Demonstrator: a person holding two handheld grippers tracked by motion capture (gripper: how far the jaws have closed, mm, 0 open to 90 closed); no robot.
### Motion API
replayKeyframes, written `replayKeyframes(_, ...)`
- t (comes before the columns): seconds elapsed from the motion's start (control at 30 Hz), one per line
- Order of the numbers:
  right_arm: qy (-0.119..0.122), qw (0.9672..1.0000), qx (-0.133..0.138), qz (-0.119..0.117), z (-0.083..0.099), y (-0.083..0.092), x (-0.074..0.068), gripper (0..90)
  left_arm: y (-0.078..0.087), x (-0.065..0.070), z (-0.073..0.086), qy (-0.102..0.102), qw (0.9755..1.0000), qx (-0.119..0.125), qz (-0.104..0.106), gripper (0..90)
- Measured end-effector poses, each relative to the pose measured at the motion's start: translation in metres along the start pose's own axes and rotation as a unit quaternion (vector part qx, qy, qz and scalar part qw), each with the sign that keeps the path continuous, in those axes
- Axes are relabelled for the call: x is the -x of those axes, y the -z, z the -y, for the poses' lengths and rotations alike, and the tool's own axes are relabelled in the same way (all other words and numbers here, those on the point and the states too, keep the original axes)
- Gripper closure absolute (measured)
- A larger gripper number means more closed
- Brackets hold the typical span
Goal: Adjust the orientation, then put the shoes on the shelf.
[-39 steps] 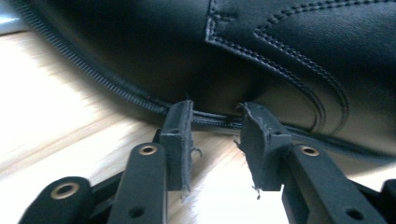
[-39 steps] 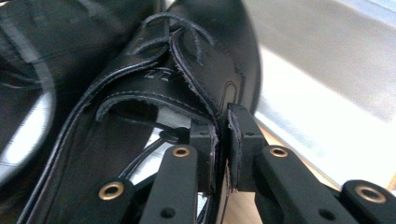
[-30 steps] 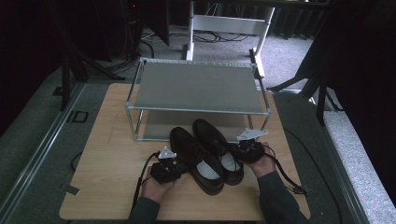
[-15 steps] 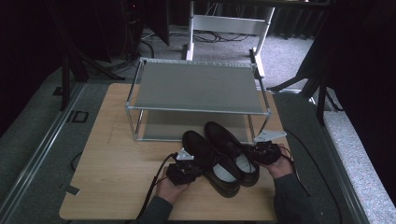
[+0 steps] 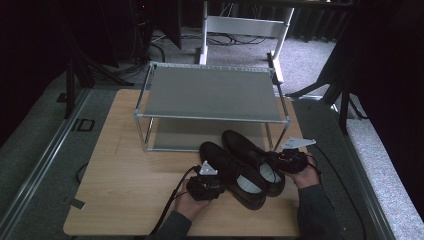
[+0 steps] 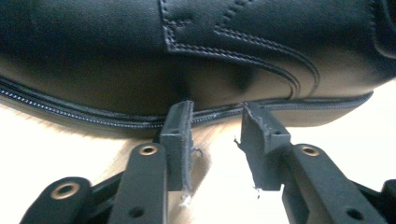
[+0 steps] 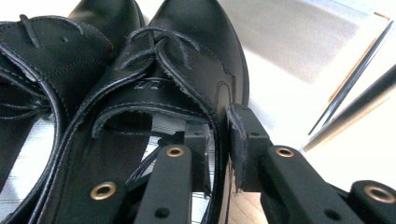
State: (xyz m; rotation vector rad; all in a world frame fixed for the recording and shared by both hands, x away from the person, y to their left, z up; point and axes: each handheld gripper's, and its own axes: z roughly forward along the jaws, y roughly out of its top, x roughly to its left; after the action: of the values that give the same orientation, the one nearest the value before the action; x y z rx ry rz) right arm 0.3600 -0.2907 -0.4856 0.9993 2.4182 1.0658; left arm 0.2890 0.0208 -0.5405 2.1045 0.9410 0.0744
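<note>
On the wooden table point(image 5: 125, 185), in front of the metal shoe rack point(image 5: 210, 95), a pair of black shoes lying side by side, toes toward the rack's lower shelf, left shoe point(image 5: 230, 172) touching right shoe point(image 5: 252, 157). Left gripper point(image 6: 215, 140) at the left shoe's outer side, jaws just opened, tips at the welt with nothing between them. Right gripper point(image 7: 218, 140) clenched on the right shoe's collar edge, jaws slightly eased. Bare tabletop to the left; right table edge close beside the right hand point(image 5: 302, 175).

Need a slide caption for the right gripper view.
Right gripper straddles the collar of a black lace-up shoe beside its pair.
</note>
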Motion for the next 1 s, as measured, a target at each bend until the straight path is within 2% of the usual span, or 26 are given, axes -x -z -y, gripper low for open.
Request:
replayKeyframes(0.07, -0.006, 1.0000, -0.002, 0.001, 0.000, 0.000, 0.001, 76.4, 0.004, 0.000, 0.001, 0.002, 0.9999, 0.008, -0.007, 58.2)
replayKeyframes(0.17, -0.011, 0.9999, -0.003, 0.001, 0.002, 0.001, 0.002, 76.4, 0.009, -0.002, 0.000, 0.004, 0.9998, 0.017, -0.010, 56.8)
replayKeyframes(0.27, -0.013, 0.9999, -0.002, 0.002, 0.002, 0.002, 0.002, 76.4, 0.020, -0.007, 0.001, 0.009, 0.9993, 0.028, -0.022, 56.1)
replayKeyframes(0.43, -0.016, 0.9999, -0.001, 0.001, 0.004, 0.003, 0.002, 76.4, 0.025, -0.013, 0.004, 0.021, 0.9990, 0.031, -0.025, 55.8)
replayKeyframes(0.57, -0.022, 0.9998, 0.002, 0.001, 0.006, 0.005, 0.002, 73.0, 0.029, -0.016, 0.006, 0.028, 0.9985, 0.037, -0.028, 55.1)
replayKeyframes(0.6, -0.024, 0.9997, 0.001, 0.004, 0.007, 0.007, 0.003, 69.2, 0.031, -0.017, 0.007, 0.030, 0.9982, 0.041, -0.031, 54.8)
replayKeyframes(0.7, -0.026, 0.9997, 0.000, 0.004, 0.007, 0.007, 0.003, 68.0, 0.033, -0.018, 0.007, 0.031, 0.9981, 0.043, -0.032, 54.6)
replayKeyframes(0.77, -0.030, 0.9995, 0.002, 0.007, 0.008, 0.011, 0.002, 61.3, 0.038, -0.020, 0.007, 0.033, 0.9977, 0.046, -0.038, 54.2)
replayKeyframes(1.0, -0.020, 0.9997, -0.001, 0.010, 0.004, 0.013, -0.004, 57.6, 0.046, -0.024, 0.009, 0.041, 0.9968, 0.050, -0.048, 54.1)
